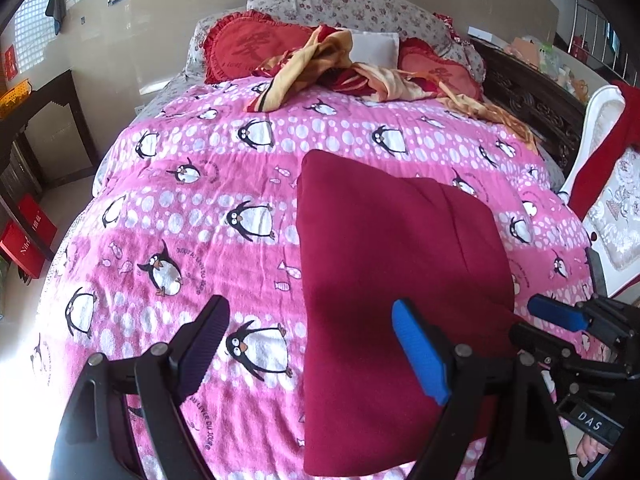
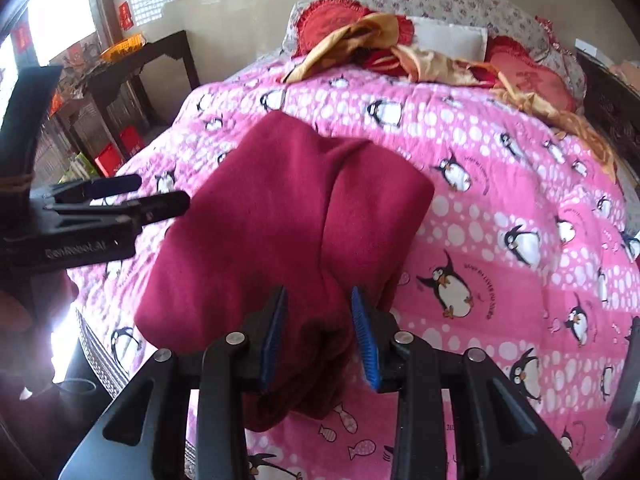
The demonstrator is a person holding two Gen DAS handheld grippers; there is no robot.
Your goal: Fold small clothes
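A dark red garment (image 1: 392,264) lies folded on the pink penguin blanket (image 1: 192,184); it also shows in the right wrist view (image 2: 288,208). My left gripper (image 1: 308,340) is open and empty, held above the garment's near left edge. My right gripper (image 2: 320,320) has its jaws closed on a bunched near part of the red garment, with cloth filling the gap between the blue pads (image 2: 366,344). The right gripper also shows at the right edge of the left wrist view (image 1: 560,316). The left gripper shows at the left of the right wrist view (image 2: 132,196).
Red heart cushions (image 1: 244,52), a yellow-red crumpled cloth (image 1: 320,64) and floral pillows (image 1: 340,8) lie at the bed's head. A white chair (image 1: 608,184) stands to the right, a dark table (image 2: 140,64) and red boxes (image 1: 24,240) to the left.
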